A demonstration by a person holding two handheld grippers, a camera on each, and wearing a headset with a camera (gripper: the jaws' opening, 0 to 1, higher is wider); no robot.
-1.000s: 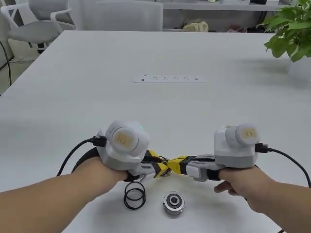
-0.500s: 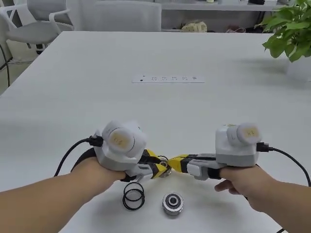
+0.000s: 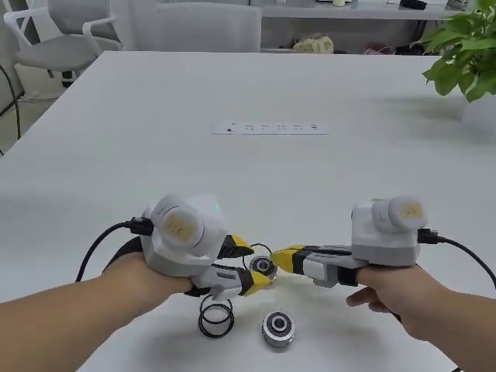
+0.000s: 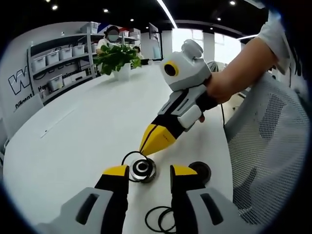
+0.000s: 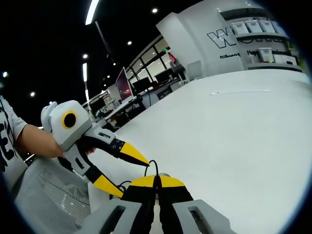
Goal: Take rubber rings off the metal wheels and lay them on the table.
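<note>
1. Nearest the person, two loose rings (image 3: 215,318) lie overlapping on the table (image 3: 155,155). A spare wheel (image 3: 277,327) lies flat just to their right, apart from them.
2. Just beyond these, the left gripper (image 3: 250,263) reaches in from the left with its jaws apart. The wheel (image 3: 262,267) sits between its yellow tips. In the left gripper view it lies close against one tip with a gap to the other, and I cannot tell whether it touches that tip.
3. The right gripper (image 3: 280,258) comes in from the right and meets the left one almost tip to tip. Its jaws are pressed together. In the right gripper view a thin black ring (image 5: 149,168) rises from between the closed tips, so they are clamped on it.
4. In the left gripper view that ring arcs from the right gripper's tips around one side of the wheel, standing off from its rim there.
5. The left hand (image 3: 147,283) and the right hand (image 3: 387,291) each hold a gripper's handle just above the table. A cable (image 3: 105,244) trails off the left gripper toward the near edge.
6. Farther out, near the middle of the table, a white power strip (image 3: 271,127) lies flat.
7. At the far right stands a leafy plant (image 3: 461,54).
8. Beyond the table's far left corner stands a chair (image 3: 62,39).
</note>
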